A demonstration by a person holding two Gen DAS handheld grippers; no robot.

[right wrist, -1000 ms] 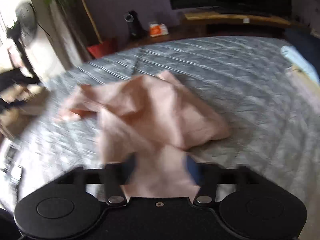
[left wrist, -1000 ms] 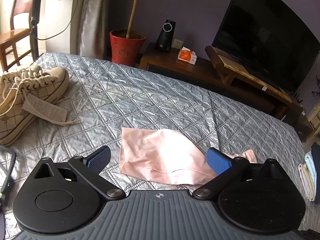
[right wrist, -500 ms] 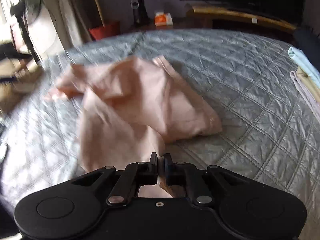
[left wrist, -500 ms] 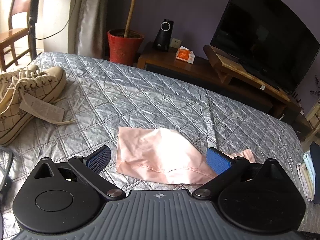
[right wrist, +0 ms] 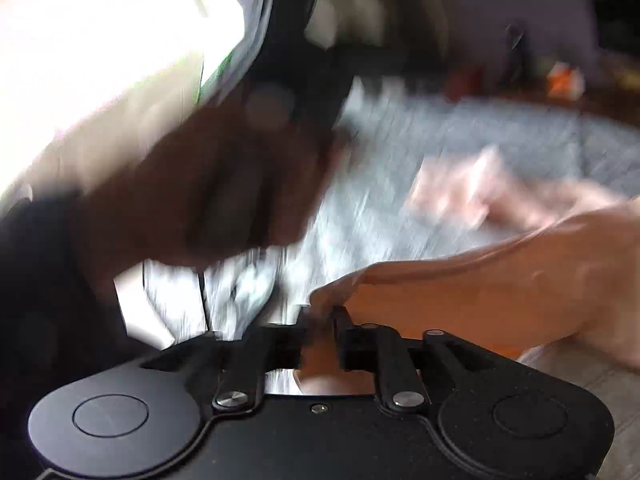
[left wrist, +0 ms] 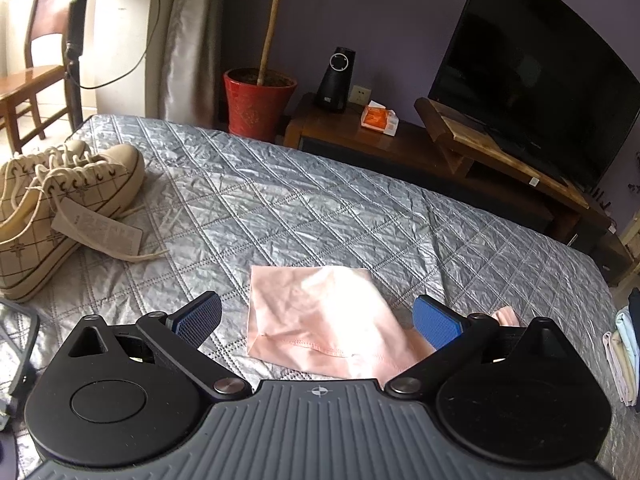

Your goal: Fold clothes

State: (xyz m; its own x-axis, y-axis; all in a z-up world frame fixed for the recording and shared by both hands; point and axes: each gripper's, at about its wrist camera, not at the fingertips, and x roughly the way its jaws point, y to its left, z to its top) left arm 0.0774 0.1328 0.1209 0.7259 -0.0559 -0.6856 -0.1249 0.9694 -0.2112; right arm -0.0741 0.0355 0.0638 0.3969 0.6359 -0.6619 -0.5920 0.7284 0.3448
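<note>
The left wrist view rides just behind its own claw (left wrist: 318, 322), tilted down over the grey quilted bed (left wrist: 320, 208) and facing the television (left wrist: 532, 68) wall, with the pink garment (left wrist: 320, 320) close below. The right wrist view, heavily blurred, sits behind its claw (right wrist: 322, 320) low over the same bed and looks across it. Both views share the quilt and the pink garment.

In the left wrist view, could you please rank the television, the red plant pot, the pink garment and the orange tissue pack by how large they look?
1. television
2. pink garment, though it lies much nearer the camera, which inflates it
3. red plant pot
4. orange tissue pack
</note>
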